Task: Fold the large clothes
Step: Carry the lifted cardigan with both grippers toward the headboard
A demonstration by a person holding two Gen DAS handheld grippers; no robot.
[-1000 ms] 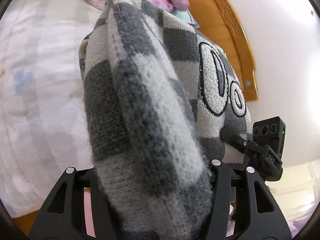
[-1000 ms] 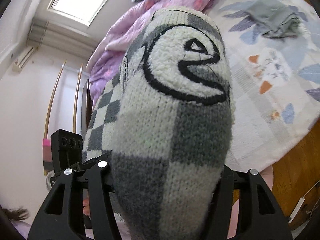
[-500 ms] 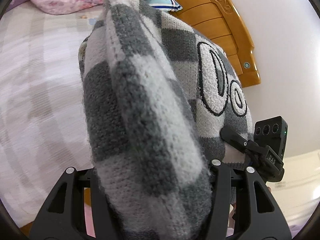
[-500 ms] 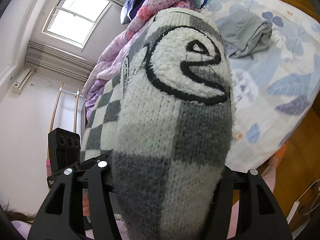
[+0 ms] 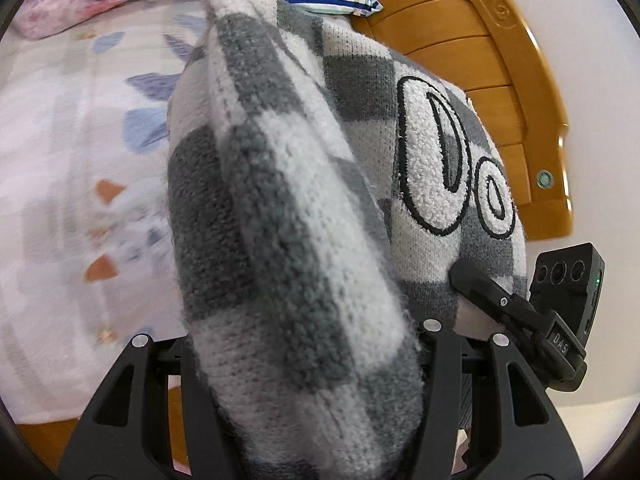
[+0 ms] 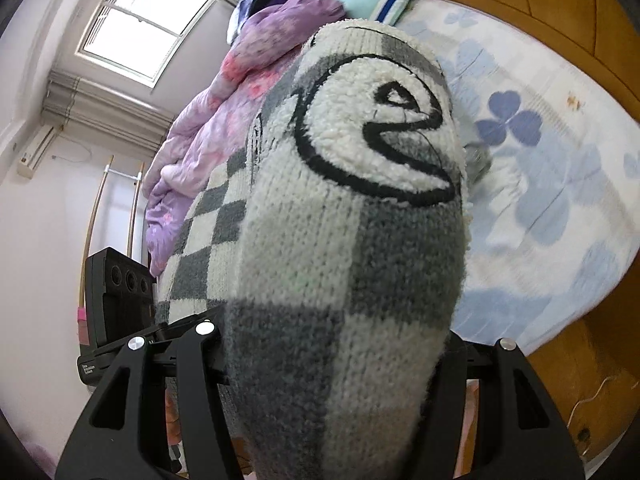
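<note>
Both grippers — left [image 5: 304,364], right [image 6: 332,360] — clench a thick fold of the checkered sweater [image 5: 288,216], held above the bed [image 5: 60,160]; bare sheet lies beneath, headboard [image 5: 500,80] beyond.

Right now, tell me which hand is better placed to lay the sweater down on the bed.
Neither clearly. The left tool and the right tool each grip a thick bundle of the checkered sweater above the floral bedsheet, so they would probably lower it together.

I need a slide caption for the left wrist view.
Left gripper clamps a folded grey-and-white checked sweater above the bed.
</note>
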